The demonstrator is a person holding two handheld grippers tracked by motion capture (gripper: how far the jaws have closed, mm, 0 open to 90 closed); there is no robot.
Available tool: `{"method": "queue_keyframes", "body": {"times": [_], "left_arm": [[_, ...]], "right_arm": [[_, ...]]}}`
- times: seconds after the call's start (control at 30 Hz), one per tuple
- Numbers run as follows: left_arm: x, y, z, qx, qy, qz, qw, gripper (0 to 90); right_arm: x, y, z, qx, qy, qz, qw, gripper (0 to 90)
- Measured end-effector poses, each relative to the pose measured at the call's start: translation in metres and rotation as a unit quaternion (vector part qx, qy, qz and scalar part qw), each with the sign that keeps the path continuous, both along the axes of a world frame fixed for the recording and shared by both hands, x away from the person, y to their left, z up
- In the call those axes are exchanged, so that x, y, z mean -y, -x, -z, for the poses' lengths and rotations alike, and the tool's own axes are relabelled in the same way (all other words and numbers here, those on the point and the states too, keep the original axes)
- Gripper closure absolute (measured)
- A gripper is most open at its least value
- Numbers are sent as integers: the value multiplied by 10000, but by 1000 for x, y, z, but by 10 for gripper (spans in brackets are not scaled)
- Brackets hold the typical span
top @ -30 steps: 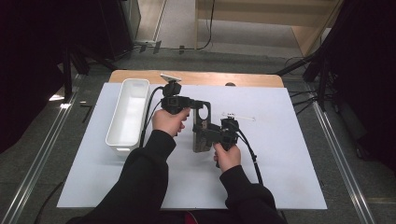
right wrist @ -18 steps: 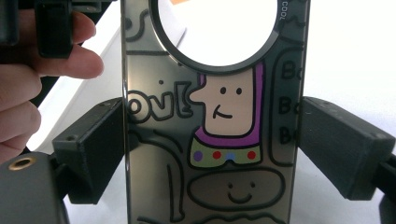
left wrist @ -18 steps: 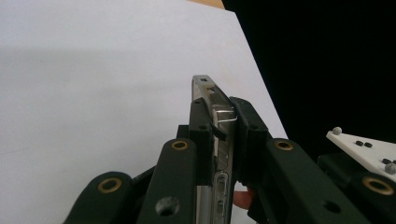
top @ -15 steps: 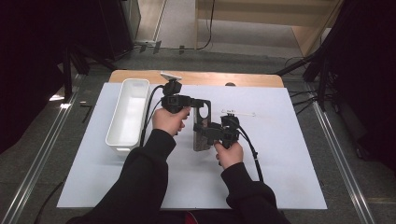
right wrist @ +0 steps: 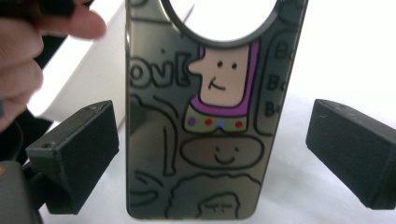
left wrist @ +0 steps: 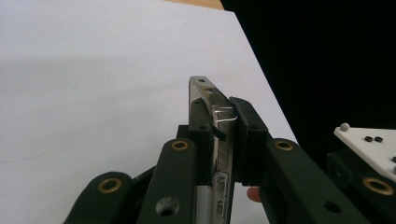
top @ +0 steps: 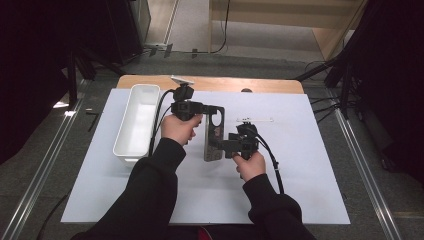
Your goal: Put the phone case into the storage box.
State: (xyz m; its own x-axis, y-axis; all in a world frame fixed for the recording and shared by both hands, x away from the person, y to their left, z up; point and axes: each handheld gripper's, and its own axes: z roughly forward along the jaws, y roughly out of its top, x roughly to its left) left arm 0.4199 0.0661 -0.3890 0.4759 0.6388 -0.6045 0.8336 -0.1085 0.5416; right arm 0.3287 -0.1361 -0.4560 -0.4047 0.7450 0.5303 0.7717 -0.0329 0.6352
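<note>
A phone case [top: 215, 135] with cartoon drawings and a round cut-out stands on edge above the white sheet, in the middle of the table. My left gripper [top: 216, 111] is shut on its upper end, with the pads pressing both faces [left wrist: 224, 154]. A small bent metal wire [left wrist: 225, 114] sits by the case's edge between those pads. My right gripper [top: 217, 147] is at the case's lower end. Its jaws have just been opening, and the case [right wrist: 205, 140] stands between them with a gap on each side.
A long white bin [top: 120, 145] lies at the left of the white sheet [top: 300, 165]. A thin pale stick [top: 255, 120] lies on the sheet just beyond my right hand. The wooden table edge [top: 210, 82] runs along the back. Dark floor and metal rails flank the table.
</note>
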Motion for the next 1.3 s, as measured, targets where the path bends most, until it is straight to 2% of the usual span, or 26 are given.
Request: {"method": "queue_keyframes", "body": {"times": [0.07,0.27,0.4,0.47,0.53,0.73,0.9,1.1,1.3], "left_arm": [[-1,0,0,14,-37,30,10000,797],[-4,2,-2,129,-50,117,9998,796],[-4,4,-3,196,-93,218,9995,796],[-5,5,-4,231,-112,252,9994,796],[-7,6,-5,232,-115,288,9992,796],[-12,8,-6,216,-183,404,9988,796],[-15,13,-9,238,-112,557,9981,796],[-20,17,-9,277,-133,706,9970,795],[-27,22,-7,296,-38,806,9963,796]], "right_arm": [[0,1,0,-58,109,15,9999,20],[2,4,-3,-73,218,-180,9996,21],[6,5,-4,-190,308,-235,9991,23],[8,7,-5,-201,418,-281,9985,73],[10,8,-5,-227,537,-295,9979,76],[20,13,-5,-246,413,-646,9968,76],[26,16,-7,-112,424,-804,9958,76],[33,18,-9,-46,424,-856,9954,77],[38,19,-10,26,448,-952,9944,77]]}}
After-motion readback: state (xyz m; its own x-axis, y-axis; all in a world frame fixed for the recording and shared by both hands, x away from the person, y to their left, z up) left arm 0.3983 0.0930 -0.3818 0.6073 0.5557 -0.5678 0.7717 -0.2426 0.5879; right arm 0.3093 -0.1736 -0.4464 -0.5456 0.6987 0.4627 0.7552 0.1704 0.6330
